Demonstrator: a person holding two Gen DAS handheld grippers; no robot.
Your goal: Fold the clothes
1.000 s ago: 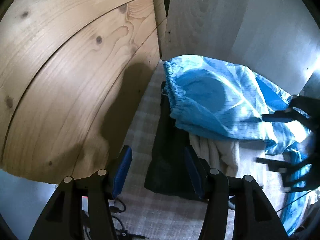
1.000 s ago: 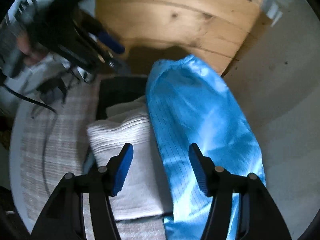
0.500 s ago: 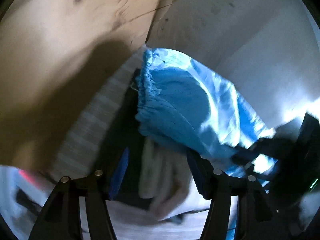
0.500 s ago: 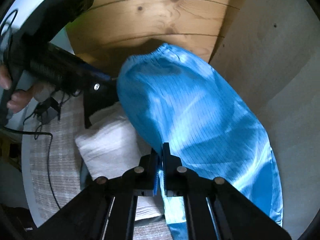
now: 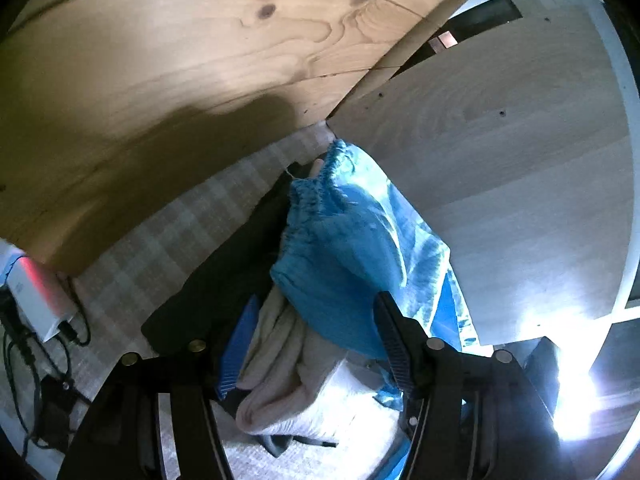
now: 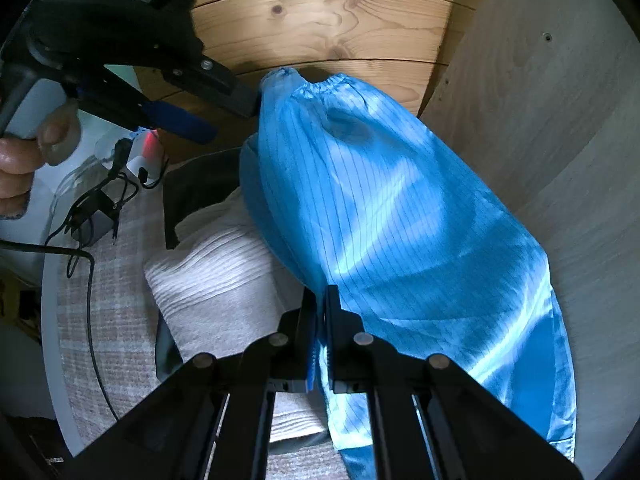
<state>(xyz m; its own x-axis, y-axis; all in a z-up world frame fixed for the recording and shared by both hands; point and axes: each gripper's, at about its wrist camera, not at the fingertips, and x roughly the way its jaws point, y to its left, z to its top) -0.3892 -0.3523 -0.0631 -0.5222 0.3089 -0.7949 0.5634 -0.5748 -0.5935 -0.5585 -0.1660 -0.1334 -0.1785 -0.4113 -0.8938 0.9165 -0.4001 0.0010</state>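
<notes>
1. The blue garment (image 6: 384, 216), shiny with thin dark stripes, lies with its long axis running from the near right to the far left in the right wrist view; its gathered elastic end (image 6: 320, 80) points away, toward the wooden board (image 6: 320, 20) at the far side.
2. It rests partly on a folded white ribbed cloth (image 6: 216, 276) and a dark cloth (image 6: 196, 188), all on a checked surface (image 6: 116, 288), with a pale panel (image 6: 560, 140) to its right.
3. The right gripper (image 6: 319, 312) has its jaws pressed together, pinching the garment's left edge near its nearer half.
4. The left gripper (image 5: 316, 320) stands partly open, its fingers either side of the garment's bunched fold and the white cloth, not pressing on them.
</notes>
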